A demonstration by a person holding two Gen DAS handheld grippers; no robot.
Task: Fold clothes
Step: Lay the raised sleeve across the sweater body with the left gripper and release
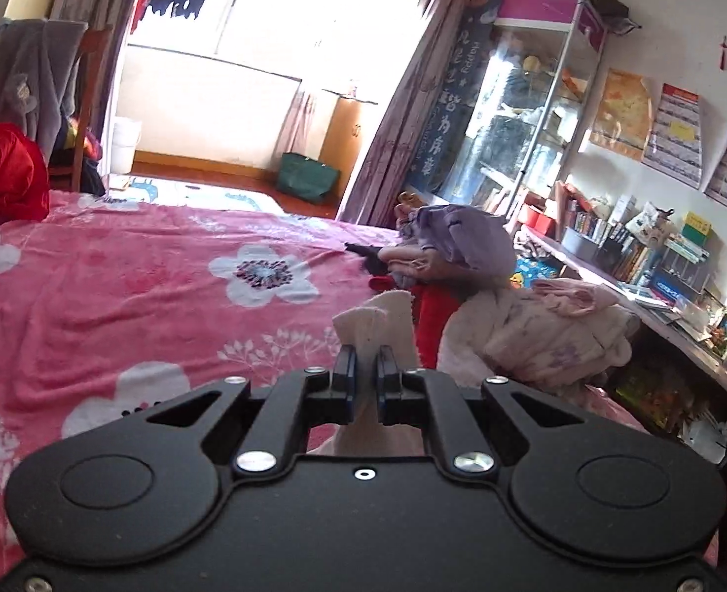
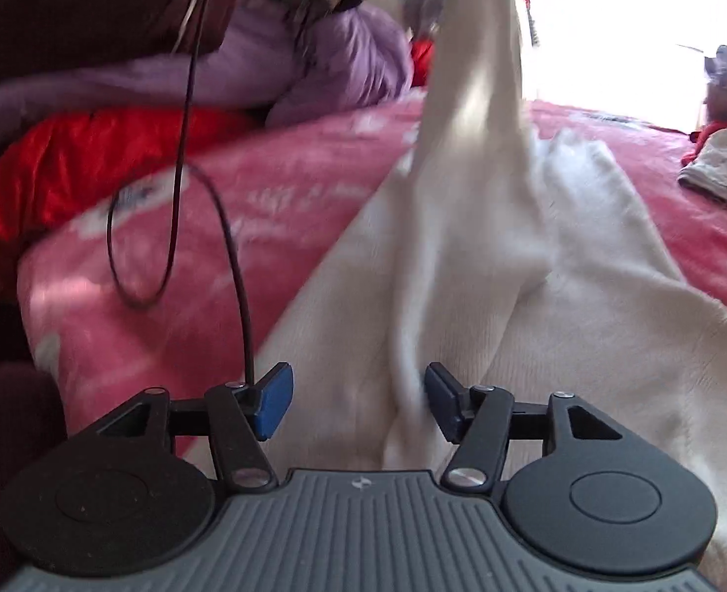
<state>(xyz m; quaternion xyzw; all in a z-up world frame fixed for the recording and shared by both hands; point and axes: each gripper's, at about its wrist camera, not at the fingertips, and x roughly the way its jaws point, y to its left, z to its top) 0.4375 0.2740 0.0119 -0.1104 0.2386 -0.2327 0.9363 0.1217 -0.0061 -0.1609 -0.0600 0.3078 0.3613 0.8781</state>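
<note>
The left gripper [image 1: 366, 367] is clamped on a corner of the white garment [image 2: 585, 296], lifted above the bed [image 2: 314, 167]. The right gripper [image 2: 358, 399] stands apart, cloth between its fingers. The thin pinch may slip, and the cable [image 2: 186, 148] beside the right gripper may snag.

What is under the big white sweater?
The white sweater lies on the pink flowered blanket, which shows all around it. Whatever else might be beneath the sweater is covered.

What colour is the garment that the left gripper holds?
Cream white garment, pinched by the left gripper; right wrist view shows it best.
</note>
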